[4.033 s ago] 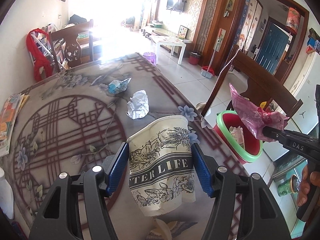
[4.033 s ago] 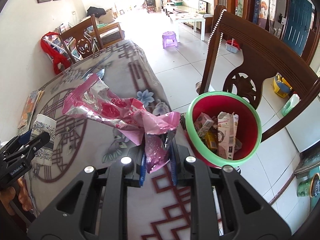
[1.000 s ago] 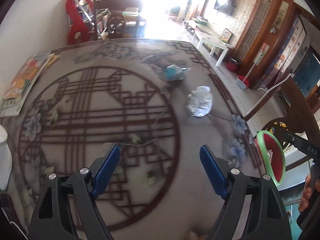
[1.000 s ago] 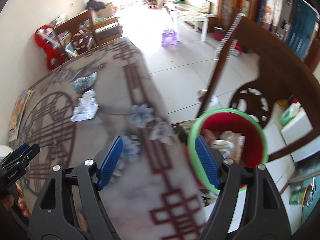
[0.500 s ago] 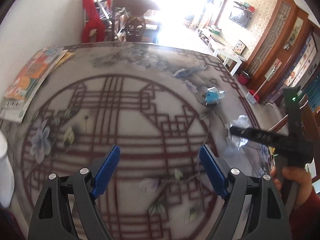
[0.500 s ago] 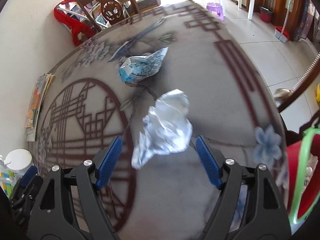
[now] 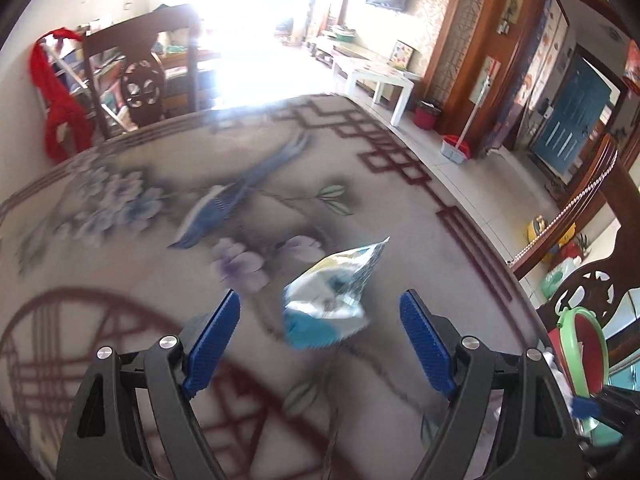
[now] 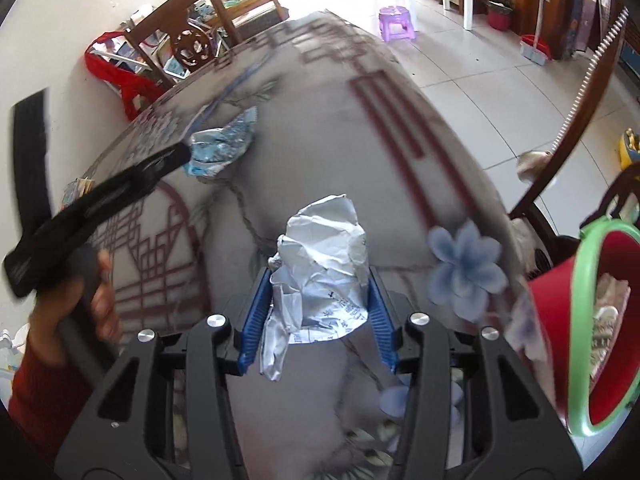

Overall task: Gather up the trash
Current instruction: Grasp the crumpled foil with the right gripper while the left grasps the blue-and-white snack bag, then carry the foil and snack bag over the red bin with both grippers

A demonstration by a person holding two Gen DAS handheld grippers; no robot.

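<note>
your right gripper [image 8: 318, 314] sits low in the centre of the right wrist view; its jaws have just been closing and the blue pads [image 8: 253, 316] now press both sides of the crumpled silver wrapper [image 8: 320, 272] on the patterned tablecloth [image 8: 352, 152]; your left gripper [image 7: 320, 332] stands wide, nothing between its pads touching them; the blue and silver packet [image 7: 328, 304] lies on the cloth just ahead, centre of the left wrist view, blurred; the red bin with green rim [image 8: 580, 320] shows at the right edge, trash inside; your left hand [image 8: 96, 296] grips its handle at lower left.
</note>
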